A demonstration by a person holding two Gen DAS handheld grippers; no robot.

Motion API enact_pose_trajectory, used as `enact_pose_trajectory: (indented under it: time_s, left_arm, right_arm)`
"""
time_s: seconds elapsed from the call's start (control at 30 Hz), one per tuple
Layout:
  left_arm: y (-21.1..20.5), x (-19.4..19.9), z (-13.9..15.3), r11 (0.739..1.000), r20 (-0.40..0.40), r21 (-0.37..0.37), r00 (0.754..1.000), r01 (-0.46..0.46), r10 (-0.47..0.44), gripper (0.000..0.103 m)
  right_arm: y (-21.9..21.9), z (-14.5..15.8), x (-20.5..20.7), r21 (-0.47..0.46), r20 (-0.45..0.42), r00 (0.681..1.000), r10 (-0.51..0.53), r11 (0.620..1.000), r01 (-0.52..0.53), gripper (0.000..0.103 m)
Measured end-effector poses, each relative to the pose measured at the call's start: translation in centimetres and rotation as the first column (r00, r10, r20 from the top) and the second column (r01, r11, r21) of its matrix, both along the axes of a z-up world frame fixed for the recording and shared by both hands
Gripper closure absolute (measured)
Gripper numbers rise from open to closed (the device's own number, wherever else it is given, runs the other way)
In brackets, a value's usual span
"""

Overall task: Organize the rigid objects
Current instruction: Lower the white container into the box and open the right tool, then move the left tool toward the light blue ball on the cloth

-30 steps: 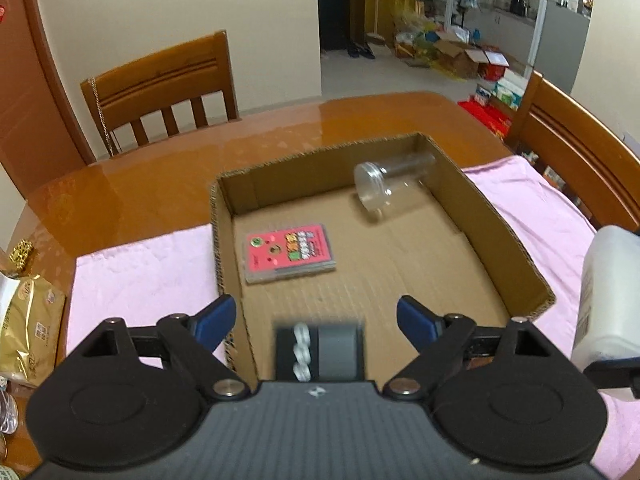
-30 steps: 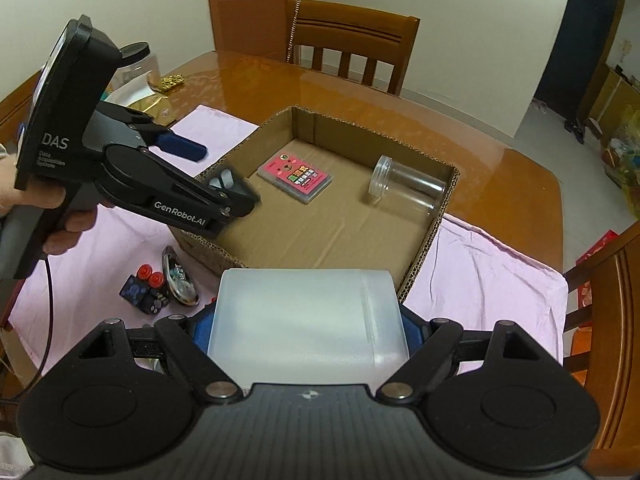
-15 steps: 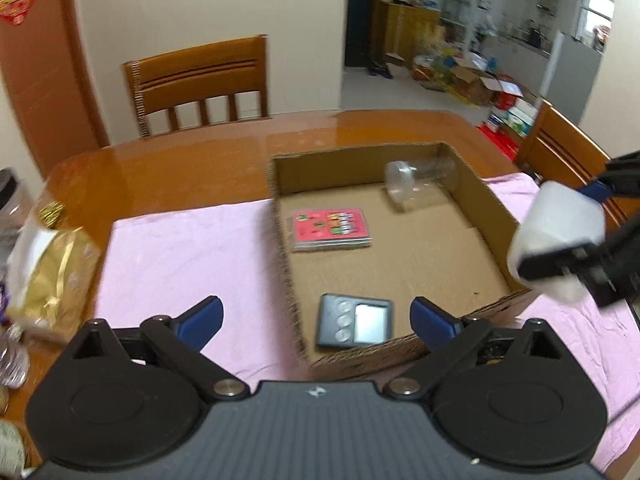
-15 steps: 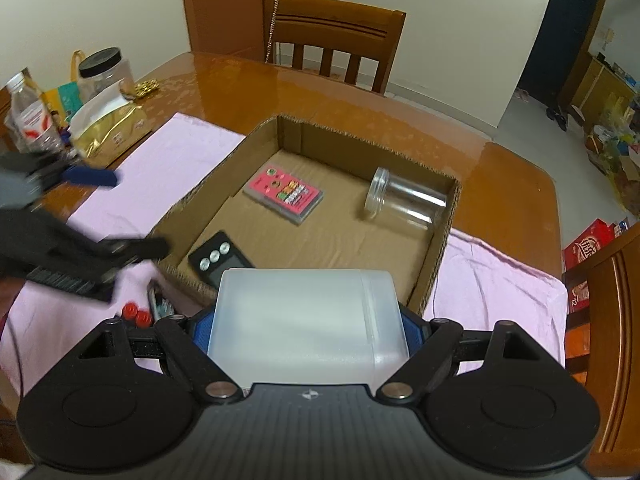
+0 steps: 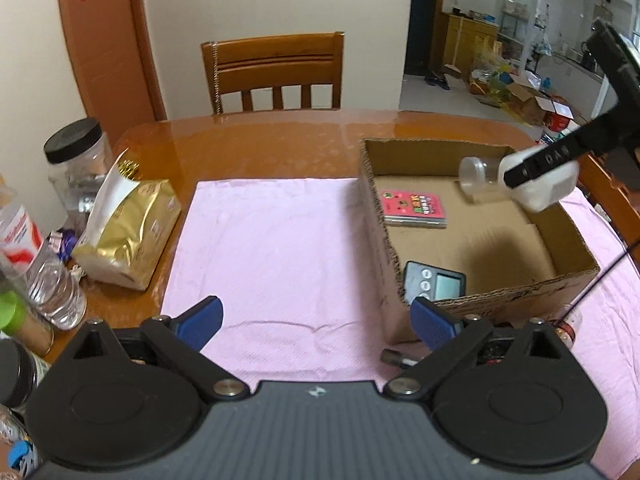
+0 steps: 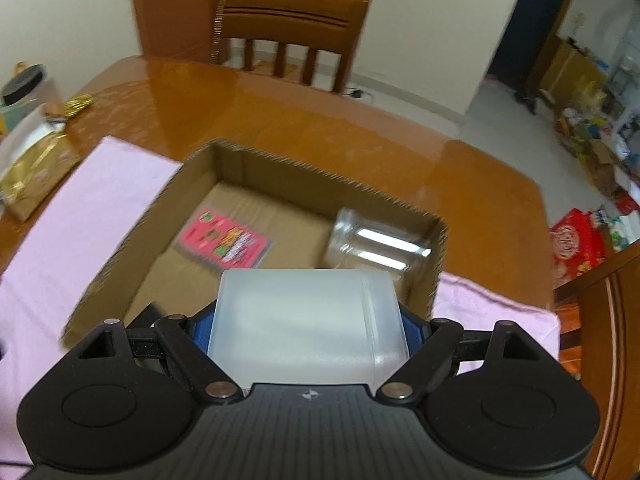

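An open cardboard box [image 5: 376,216] [image 6: 304,168] stands on a pink cloth [image 5: 272,248]. Inside lie a pink card pack [image 5: 414,208] [image 6: 224,242], a clear jar on its side [image 5: 476,172] [image 6: 372,246] and a black timer [image 5: 434,284] near the front wall. My right gripper [image 6: 306,320] [image 5: 536,168] hovers over the box's far right part with a frosted white plastic container [image 6: 304,316] [image 5: 556,192] between its pads; its jaws are opening. My left gripper [image 5: 316,312] stands open and empty over the cloth, left of the box.
At the table's left edge stand a gold bag [image 5: 128,224], a black-lidded jar [image 5: 76,160] and a water bottle [image 5: 36,264]. Small items [image 5: 394,358] lie on the cloth by the box's front wall. A wooden chair [image 5: 276,72] stands behind the table.
The timer left my left gripper and now lies in the box; that gripper pulled back to the left over the cloth. My right gripper carried the white container in over the box.
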State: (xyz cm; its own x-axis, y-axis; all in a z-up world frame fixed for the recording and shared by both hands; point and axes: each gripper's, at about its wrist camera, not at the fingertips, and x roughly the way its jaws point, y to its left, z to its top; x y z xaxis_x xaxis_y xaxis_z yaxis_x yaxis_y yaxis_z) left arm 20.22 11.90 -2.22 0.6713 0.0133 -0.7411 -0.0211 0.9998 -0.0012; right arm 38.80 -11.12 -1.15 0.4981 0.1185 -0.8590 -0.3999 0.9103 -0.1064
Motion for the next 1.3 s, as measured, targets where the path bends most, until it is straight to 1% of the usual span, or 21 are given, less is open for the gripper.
enact_pose_trajectory:
  time_s: [0.03,0.07,0.1,0.27,0.4,0.6,0.8,0.97,1.1,1.3]
  left_arm:
    - [0.2,0.0,-0.1,1.000,-0.002,0.000,1.000,-0.004,0.004,0.004]
    - [0.4,0.0,-0.1,1.000,-0.002,-0.001,1.000,-0.008,0.008,0.004]
    - [0.6,0.0,-0.2,1.000,-0.003,-0.002,1.000,-0.011,0.011,0.004]
    - [1.1,-0.2,-0.5,1.000,-0.006,-0.008,1.000,-0.010,0.010,0.004]
    - [0.8,0.0,-1.0,1.000,-0.017,-0.004,1.000,0.006,-0.006,0.003]
    - [0.1,-0.3,-1.2,1.000,-0.022,-0.005,0.999,0.031,-0.031,0.003]
    - [-1.0,-1.0,-1.5,0.999,-0.034,-0.003,0.998,0.049,-0.049,0.003]
    - [-1.8,-1.9,-1.7,0.998,-0.039,-0.009,0.997,0.059,-0.060,0.003]
    - [-2.4,-2.5,-2.0,0.998,-0.052,-0.023,0.997,0.051,-0.052,0.003]
    - [-4.0,-3.6,-2.4,0.999,-0.077,-0.020,0.996,0.038,-0.040,0.003]
  right_arm:
    - [0.0,-0.2,0.4,-0.009,0.004,1.000,-0.013,1.000,0.013,0.011]
    - [0.1,-0.3,0.7,-0.015,0.009,1.000,-0.021,1.000,0.021,0.003]
    - [0.0,-0.2,0.7,-0.018,0.021,0.999,-0.029,0.999,0.030,0.000]
    - [-0.5,0.0,0.0,0.020,0.019,0.998,-0.052,0.998,0.052,0.000]
    - [-0.4,0.0,-1.4,0.022,0.021,0.998,-0.054,0.998,0.053,0.000]
    - [-1.4,0.4,-4.6,0.062,0.030,0.997,-0.068,0.996,0.066,0.000]
    - [-2.9,0.4,-9.1,0.106,0.068,0.992,-0.102,0.990,0.095,0.000]
    - [-3.9,-1.4,-12.7,0.115,0.048,0.992,-0.114,0.987,0.108,0.000]
    - [-4.5,-3.5,-15.3,0.125,0.001,0.994,-0.105,0.987,0.104,0.000]
    - [-4.9,-7.5,-18.2,0.090,-0.068,0.997,-0.035,0.995,0.041,0.000]
